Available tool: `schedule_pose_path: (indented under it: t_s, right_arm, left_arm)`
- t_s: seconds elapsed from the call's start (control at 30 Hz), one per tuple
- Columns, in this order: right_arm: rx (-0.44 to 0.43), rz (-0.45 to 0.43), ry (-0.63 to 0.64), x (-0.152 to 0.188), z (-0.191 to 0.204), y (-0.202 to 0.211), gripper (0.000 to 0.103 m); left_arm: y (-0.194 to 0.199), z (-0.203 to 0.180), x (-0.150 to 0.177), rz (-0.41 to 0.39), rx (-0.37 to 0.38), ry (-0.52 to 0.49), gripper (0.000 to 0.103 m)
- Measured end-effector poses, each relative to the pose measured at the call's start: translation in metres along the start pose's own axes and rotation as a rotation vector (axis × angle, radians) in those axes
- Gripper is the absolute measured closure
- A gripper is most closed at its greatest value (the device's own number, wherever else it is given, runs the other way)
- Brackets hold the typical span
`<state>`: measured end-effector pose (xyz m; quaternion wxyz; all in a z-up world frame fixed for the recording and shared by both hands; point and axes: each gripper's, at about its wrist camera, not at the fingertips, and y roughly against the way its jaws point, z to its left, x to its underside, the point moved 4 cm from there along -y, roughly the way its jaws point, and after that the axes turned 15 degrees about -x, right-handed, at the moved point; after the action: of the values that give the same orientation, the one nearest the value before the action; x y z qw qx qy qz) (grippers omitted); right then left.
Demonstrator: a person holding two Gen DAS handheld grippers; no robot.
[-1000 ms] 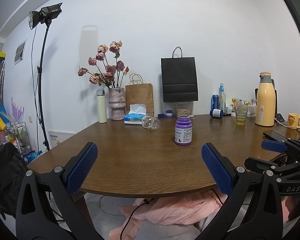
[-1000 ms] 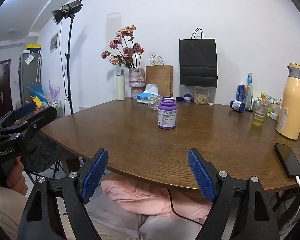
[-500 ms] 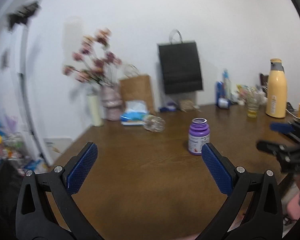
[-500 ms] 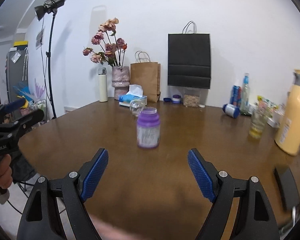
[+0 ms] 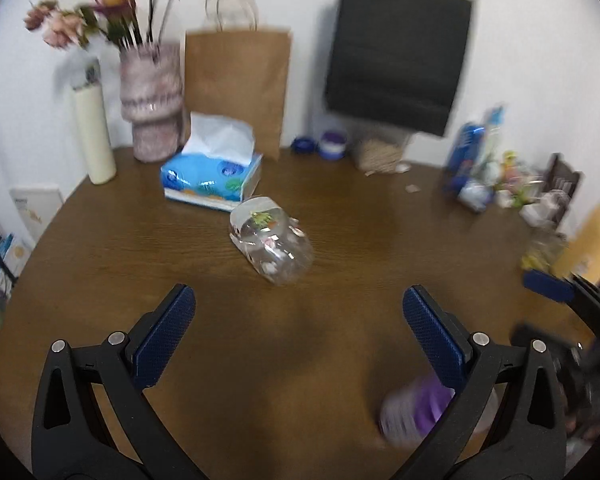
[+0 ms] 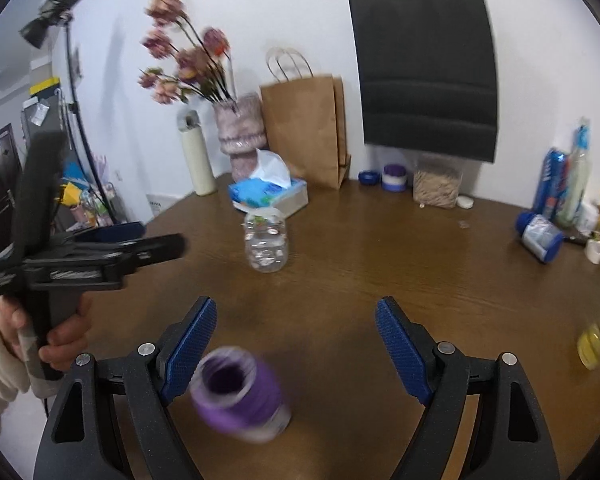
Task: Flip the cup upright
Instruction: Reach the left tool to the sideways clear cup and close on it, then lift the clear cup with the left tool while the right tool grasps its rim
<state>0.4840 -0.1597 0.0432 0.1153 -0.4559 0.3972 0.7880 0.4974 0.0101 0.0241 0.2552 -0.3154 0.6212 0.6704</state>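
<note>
The clear plastic cup (image 5: 271, 249) lies on its side mid-frame on the worktop (image 5: 100, 264); left gripper (image 5: 299, 332) and right gripper (image 6: 295, 340) jaws gape wide, empty.

A lived-in home dining room: a round wooden table (image 6: 340, 280) crowded with a flower vase (image 6: 240, 132), tissue box (image 5: 210, 180), paper bags (image 6: 304, 128), drinks and a thermos (image 6: 196, 156) against the far wall.

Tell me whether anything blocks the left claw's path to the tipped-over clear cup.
Nothing visible does. The left claw is open, and only bare table lies between it and the clear cup on its side. The tissue box sits behind the cup; the purple jar is off to the claw's right.
</note>
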Motion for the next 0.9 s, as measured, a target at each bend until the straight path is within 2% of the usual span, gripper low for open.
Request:
schedule_pose_path:
  t_s: [0.1,0.2,0.3,0.33,0.37,0.4,0.43,0.6,0.67,0.8,0.9]
  right_arm:
    - [-0.006,0.032,-0.008,-0.011,-0.022,-0.027,0.025]
    - [0.000,0.052,-0.033,-0.021,-0.043,-0.050,0.027]
    - [-0.008,0.055,-0.054,-0.026,-0.058,-0.064,0.027]
    - [-0.007,0.055,-0.056,-0.027,-0.061,-0.068,0.027]
    - [-0.008,0.059,-0.059,-0.028,-0.064,-0.072,0.027]
    - [-0.013,0.061,-0.061,-0.028,-0.065,-0.075,0.027]
    - [-0.017,0.063,-0.062,-0.026,-0.067,-0.077,0.027]
    - [-0.009,0.076,-0.068,-0.022,-0.070,-0.079,0.027]
    - [-0.004,0.067,-0.070,-0.024,-0.068,-0.073,0.027]
    - [-0.008,0.008,-0.045,-0.040,-0.049,-0.044,0.027]
    - [-0.038,-0.047,-0.003,-0.055,-0.019,-0.016,0.027]
  left_arm:
    - [-0.053,-0.012,-0.022,0.071,-0.030,-0.015,0.002]
    - [-0.104,-0.019,-0.033,0.163,-0.128,-0.029,0.009]
    - [-0.137,-0.024,-0.032,0.237,-0.127,-0.061,0.009]
    - [-0.150,-0.026,-0.031,0.268,-0.142,-0.084,0.012]
    - [-0.159,-0.026,-0.029,0.292,-0.159,-0.095,0.018]
    - [-0.167,-0.024,-0.028,0.305,-0.168,-0.091,0.029]
    - [-0.169,-0.023,-0.028,0.298,-0.164,-0.089,0.036]
    - [-0.155,-0.023,-0.023,0.257,-0.139,-0.126,0.039]
    - [-0.142,-0.022,-0.032,0.209,-0.134,-0.131,0.039]
    - [-0.081,-0.015,-0.041,0.073,-0.078,-0.117,0.039]
    - [-0.019,-0.006,-0.043,-0.072,-0.041,-0.113,0.039]
